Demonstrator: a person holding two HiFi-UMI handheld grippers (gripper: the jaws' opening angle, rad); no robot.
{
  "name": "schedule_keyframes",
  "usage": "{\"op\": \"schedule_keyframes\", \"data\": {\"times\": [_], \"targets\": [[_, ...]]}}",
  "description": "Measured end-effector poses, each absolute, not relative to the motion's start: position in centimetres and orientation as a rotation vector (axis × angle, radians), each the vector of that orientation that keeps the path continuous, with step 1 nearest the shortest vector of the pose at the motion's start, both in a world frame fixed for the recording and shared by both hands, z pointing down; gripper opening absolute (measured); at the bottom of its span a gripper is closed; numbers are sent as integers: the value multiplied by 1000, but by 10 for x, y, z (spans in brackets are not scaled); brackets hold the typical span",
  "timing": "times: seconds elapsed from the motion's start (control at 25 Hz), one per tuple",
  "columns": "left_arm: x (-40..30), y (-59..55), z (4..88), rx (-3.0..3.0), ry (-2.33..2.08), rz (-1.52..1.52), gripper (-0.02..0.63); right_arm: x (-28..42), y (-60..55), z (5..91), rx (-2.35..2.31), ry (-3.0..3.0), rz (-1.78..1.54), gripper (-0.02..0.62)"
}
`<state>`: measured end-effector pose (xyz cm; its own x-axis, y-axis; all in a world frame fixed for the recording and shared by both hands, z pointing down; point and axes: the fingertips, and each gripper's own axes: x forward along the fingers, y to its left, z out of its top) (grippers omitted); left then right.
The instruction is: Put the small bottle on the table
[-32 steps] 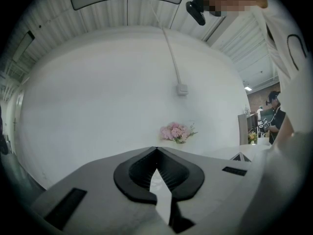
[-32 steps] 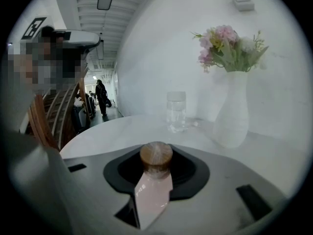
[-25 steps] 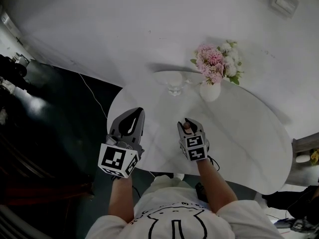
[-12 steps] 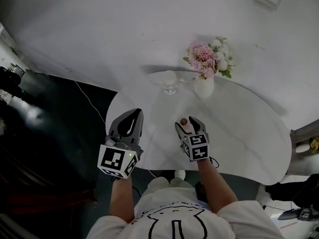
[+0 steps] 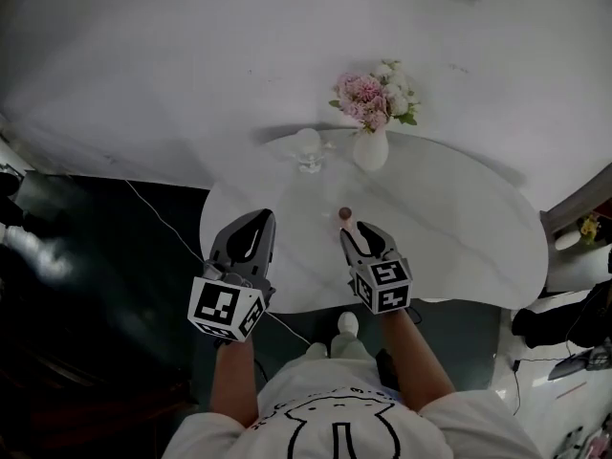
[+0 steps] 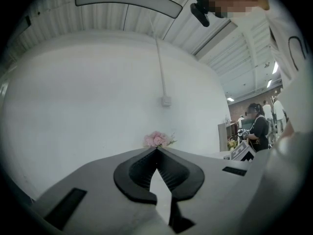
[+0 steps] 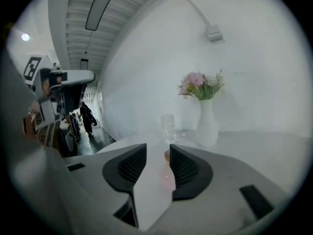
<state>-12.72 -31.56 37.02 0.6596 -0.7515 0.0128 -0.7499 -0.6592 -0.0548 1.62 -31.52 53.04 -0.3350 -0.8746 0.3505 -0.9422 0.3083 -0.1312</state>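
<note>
From my station I see the small bottle [image 5: 346, 215] standing upright on the white table [image 5: 459, 228], brown cap up, in from the near edge and left of the middle; it is well apart from the vase of pink flowers [image 5: 371, 148] and the glass [image 5: 308, 148] at the far edge. My right gripper [image 5: 361, 229] hangs just on the near side of the bottle, tips towards it and not touching it; its jaws stand apart with nothing pressed between the pads, and they have just been closing. In the right gripper view I look along that gripper [image 7: 157, 148] and catch the bottle [image 7: 167, 155] through the gap, its cap showing by the right pad, with the glass [image 7: 168, 125] and vase [image 7: 206, 126] behind it. My left gripper [image 5: 258, 215] sits over the table's near left edge, level with the right one; its view shows this gripper [image 6: 156, 150] with tips pressed together and empty.
</note>
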Motion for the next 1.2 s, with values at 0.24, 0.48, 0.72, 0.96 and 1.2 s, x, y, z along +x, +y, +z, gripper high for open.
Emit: {"op": "schedule_keyframes", "data": {"times": [0.24,0.48,0.72,0.96,1.2], "targets": [[-137,-293,357,-2871,1177,4,3,21,-279,473,1825,-2338,326,138],[-144,-279,351,-2910,1099,41,3,35,-236,421,1940,-2293,200,84],[-143,-272,345,-2918,1064,79,3,60,-200,377,2001,-2173,0,-5],[-138,-270,332,-2886,1072,125,3,78,-178,336,2062,-2198,-81,-6],[-134,-268,317,-2844,1125,163,3,97,-163,304,2081,-2142,-183,-8]]}}
